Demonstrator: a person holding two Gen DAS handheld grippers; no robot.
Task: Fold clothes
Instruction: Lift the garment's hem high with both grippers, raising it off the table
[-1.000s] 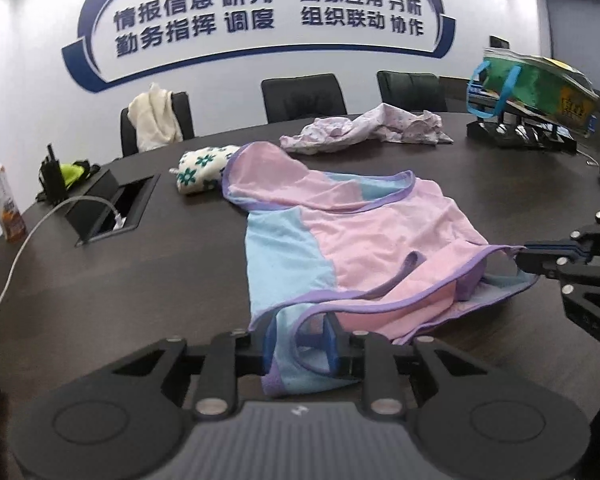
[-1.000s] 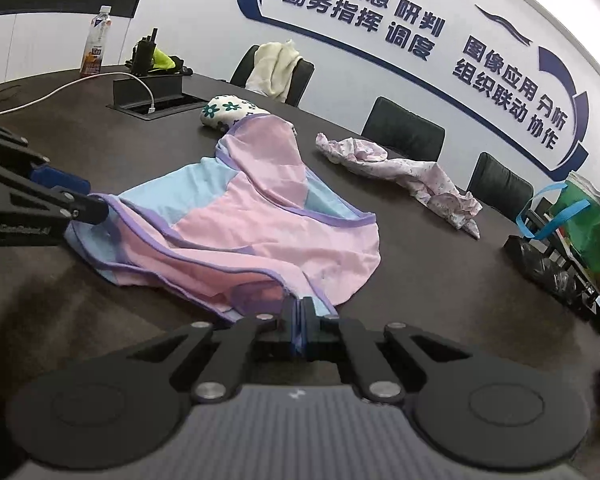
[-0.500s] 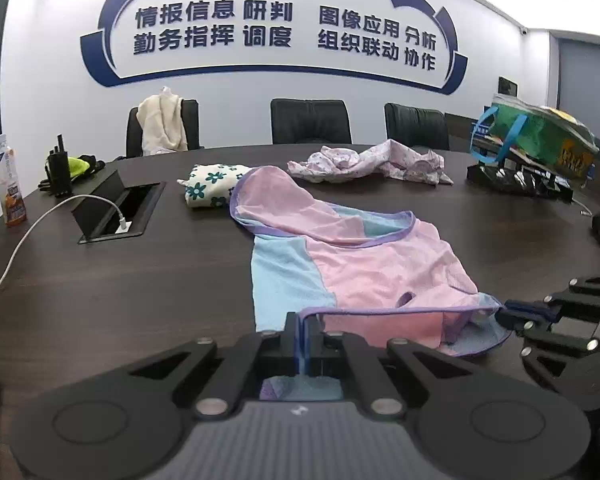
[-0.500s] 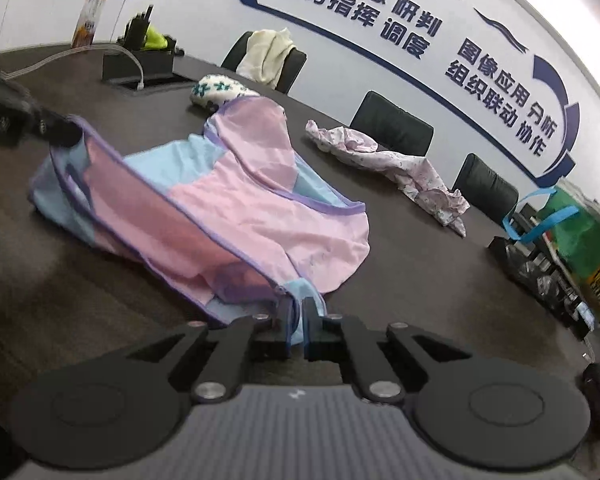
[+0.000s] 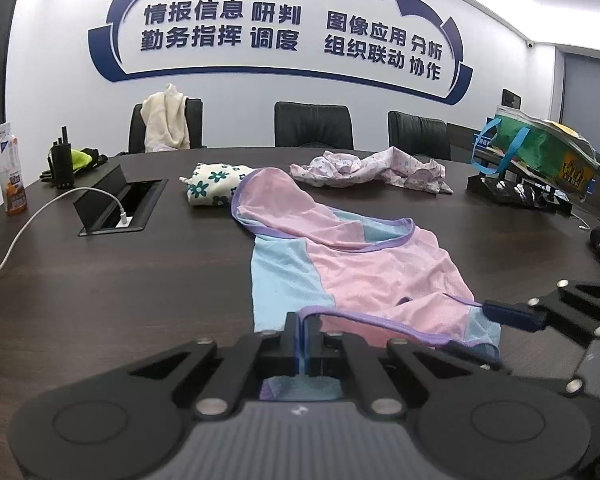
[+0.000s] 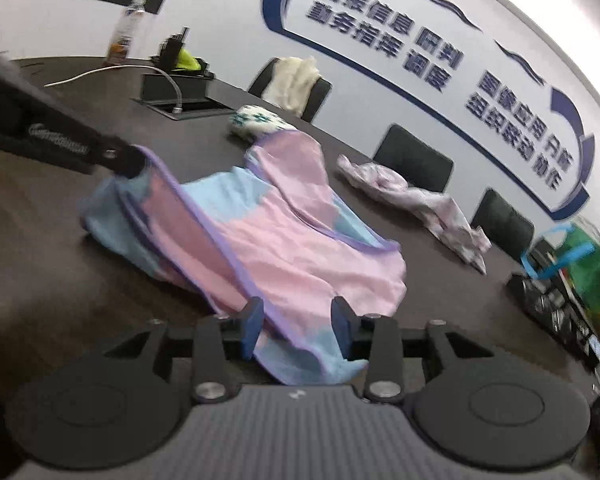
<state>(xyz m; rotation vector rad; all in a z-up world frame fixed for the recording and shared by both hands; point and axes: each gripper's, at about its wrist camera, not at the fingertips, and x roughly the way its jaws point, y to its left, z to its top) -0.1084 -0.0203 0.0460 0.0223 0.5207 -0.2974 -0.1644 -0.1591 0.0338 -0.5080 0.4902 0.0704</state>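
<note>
Pink-and-blue hoodie (image 5: 364,276) on table (image 5: 100,280), hem clamped in left claw (image 5: 302,330), loose between right claw's (image 6: 296,320) opening jaws.

Four garments (image 5: 352,264), three chairs (image 5: 314,126), one bottle (image 5: 11,168), one bag (image 5: 544,152).

You are at a big dark wooden table (image 5: 100,280). Behind it stand black chairs (image 5: 314,126) in a row. The wall (image 5: 260,92) is white, with big blue writing (image 5: 220,26) on it. Bright light shines from above.
</note>
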